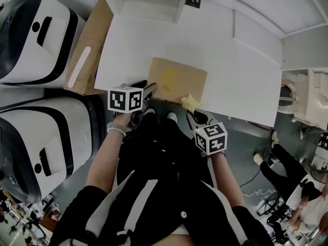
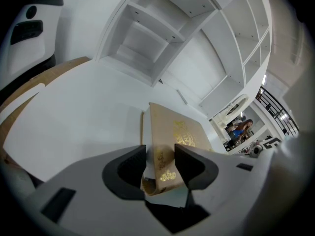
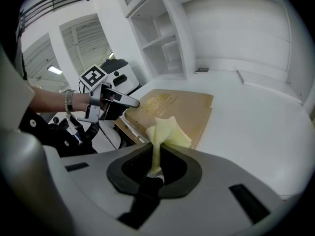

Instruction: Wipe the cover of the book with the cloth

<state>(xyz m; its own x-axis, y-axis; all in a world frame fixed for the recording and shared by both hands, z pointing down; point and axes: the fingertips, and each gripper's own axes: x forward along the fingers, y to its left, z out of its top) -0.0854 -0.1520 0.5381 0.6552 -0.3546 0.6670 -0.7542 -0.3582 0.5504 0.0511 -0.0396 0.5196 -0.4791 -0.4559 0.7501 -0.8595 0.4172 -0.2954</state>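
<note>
— Where is the book (image 1: 177, 81)?

— Flat on the white table (image 1: 230, 60), cover up, at the near edge. In the head view its long axis runs left to right, a little askew. The gold ornament on the cover shows in both gripper views.

— And the left gripper (image 2: 160, 154)?

— Its jaws are narrow and clamped on the book's near left corner. Cover and page edges sit between them. The book's length runs away from the jaws.

— The right gripper (image 3: 156, 149)?

— Its jaws are closed on the yellow cloth (image 3: 165, 129). The cloth's free end stands up out of them, at the book's near right corner. I cannot tell if it touches the cover.

— Any containers?

— A white shelf (image 2: 147, 43) with open compartments stands at the table's far side, well apart from the book. Left of the table are a cardboard sheet (image 1: 89, 45) and two white machines (image 1: 31, 35).
</note>
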